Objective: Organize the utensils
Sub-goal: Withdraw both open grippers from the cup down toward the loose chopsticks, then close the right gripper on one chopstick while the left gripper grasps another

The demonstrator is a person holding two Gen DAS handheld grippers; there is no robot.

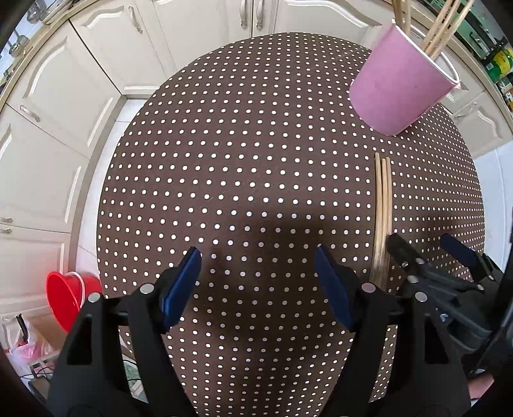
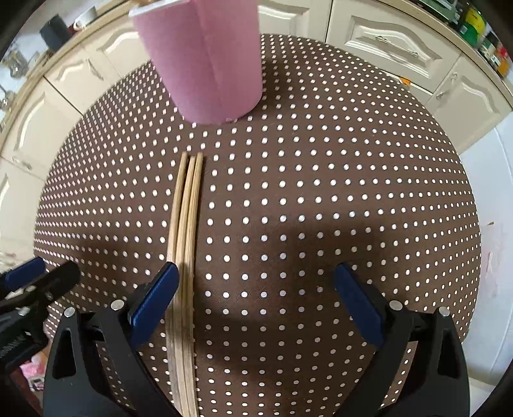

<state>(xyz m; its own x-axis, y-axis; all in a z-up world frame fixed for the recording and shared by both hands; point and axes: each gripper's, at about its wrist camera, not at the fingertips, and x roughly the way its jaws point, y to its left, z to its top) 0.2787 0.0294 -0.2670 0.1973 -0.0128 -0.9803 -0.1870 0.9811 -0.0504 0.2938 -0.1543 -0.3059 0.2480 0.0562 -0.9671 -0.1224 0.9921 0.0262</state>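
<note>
Status: pink cup (image 2: 205, 61) stands upright at the far side of the table (image 2: 320, 192) and already holds several wooden chopsticks (image 1: 439, 29). So part of the sort looks done.

Left to do: three loose chopsticks (image 2: 186, 224) lie flat on the dotted cloth, side by side and touching, far ends just short of the cup's base.

Your right hand-held gripper (image 2: 255, 301) is wide open, nothing held, pointing down at the table. Its left pad sits just beside the bundle, the sticks just inside the gap and well off-centre. Shift it left before closing, I'd say.

Your left hand-held gripper (image 1: 258, 276) is also wide open and empty, over bare cloth to the left of the bundle.

Judgement: maybe halfway. Remaining step is picking up these three and dropping them in the cup. Thin sticks lying flat may roll or split apart.
</note>
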